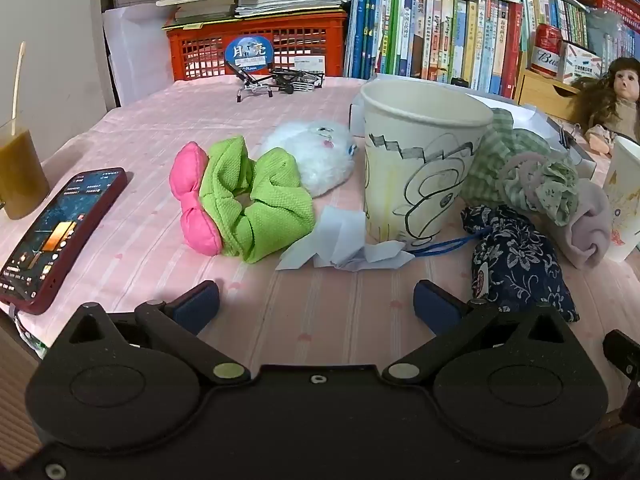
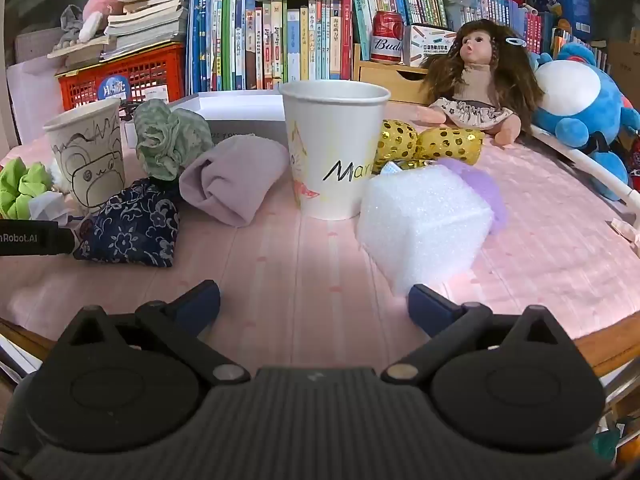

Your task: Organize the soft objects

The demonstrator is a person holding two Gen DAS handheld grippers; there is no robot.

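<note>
Both the left gripper (image 1: 316, 300) and right gripper (image 2: 314, 300) stand apart, empty, above the counter (image 1: 320, 320). Risk: the doodled paper cup (image 1: 420, 160) at one o'clock could tip if the left gripper clips it reaching for the green scrunchie (image 1: 256, 204) at eleven o'clock.

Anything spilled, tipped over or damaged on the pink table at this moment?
Nothing spilled; both paper cups stand upright. The one oddity is the crumpled white paper lying loose against the doodled cup's base, beside the green scrunchie. Both grippers are open, holding nothing.
</note>
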